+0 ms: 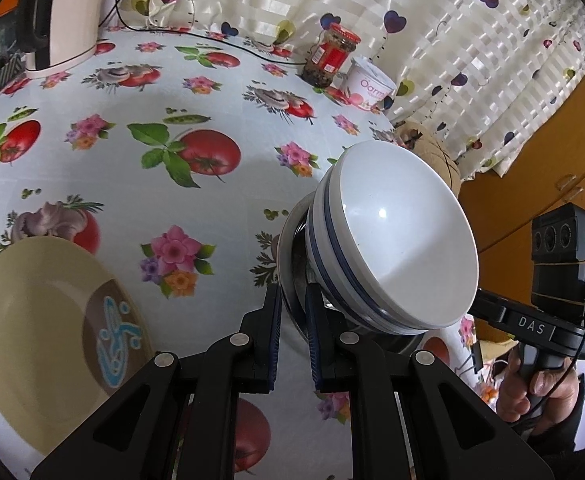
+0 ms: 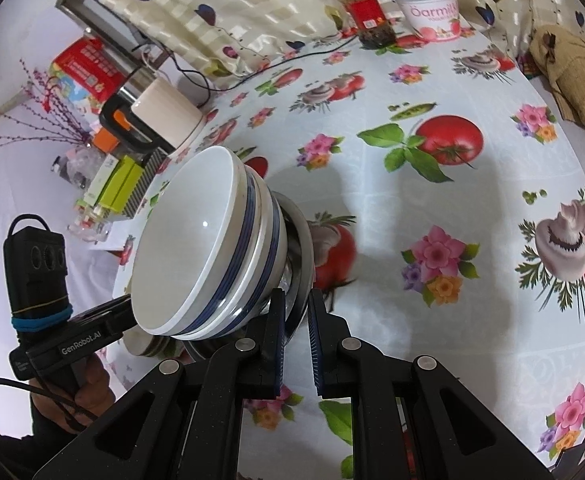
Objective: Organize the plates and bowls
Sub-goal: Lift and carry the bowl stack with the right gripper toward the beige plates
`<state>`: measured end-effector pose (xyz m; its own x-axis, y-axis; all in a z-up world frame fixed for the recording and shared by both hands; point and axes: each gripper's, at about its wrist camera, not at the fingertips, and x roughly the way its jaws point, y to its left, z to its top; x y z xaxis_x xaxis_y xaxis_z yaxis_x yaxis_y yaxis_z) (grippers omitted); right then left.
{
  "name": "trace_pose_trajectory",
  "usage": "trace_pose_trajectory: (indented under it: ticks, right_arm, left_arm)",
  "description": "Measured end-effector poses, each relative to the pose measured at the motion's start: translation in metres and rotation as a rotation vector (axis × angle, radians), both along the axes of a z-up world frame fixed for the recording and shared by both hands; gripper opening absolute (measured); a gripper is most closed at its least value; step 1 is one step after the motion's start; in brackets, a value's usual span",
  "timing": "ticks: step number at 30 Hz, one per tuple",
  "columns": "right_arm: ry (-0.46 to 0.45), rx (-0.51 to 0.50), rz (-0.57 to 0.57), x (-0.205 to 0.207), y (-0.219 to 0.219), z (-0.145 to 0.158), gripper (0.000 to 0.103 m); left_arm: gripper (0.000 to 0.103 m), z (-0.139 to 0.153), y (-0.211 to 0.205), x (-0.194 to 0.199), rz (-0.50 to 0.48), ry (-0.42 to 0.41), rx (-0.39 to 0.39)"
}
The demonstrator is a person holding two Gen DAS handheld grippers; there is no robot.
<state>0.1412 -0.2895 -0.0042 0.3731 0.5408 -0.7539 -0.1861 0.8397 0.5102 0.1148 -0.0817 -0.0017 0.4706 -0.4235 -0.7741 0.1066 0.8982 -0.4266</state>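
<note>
Several white bowls with blue stripes are nested in a steel bowl. My left gripper is shut on the steel bowl's rim at one side. My right gripper is shut on the rim at the opposite side. Each view shows the other gripper's handle and the hand holding it beyond the stack. A beige plate with a brown and blue motif lies on the tablecloth, left of the left gripper.
The table wears a floral, tomato-print cloth. At its far side stand a cream kettle, a red-lidded jar and a yogurt tub. Boxes crowd one edge; a wooden cabinet stands beyond another.
</note>
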Motion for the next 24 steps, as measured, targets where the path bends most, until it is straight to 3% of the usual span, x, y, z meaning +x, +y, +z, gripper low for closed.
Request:
trace_pose_trajectory:
  ticks: [24]
  right_arm:
    - [-0.023,0.003,0.123,0.003,0.071,0.018,0.011]
  left_arm:
    - [0.012,0.015,0.067,-0.029,0.129,-0.024,0.010]
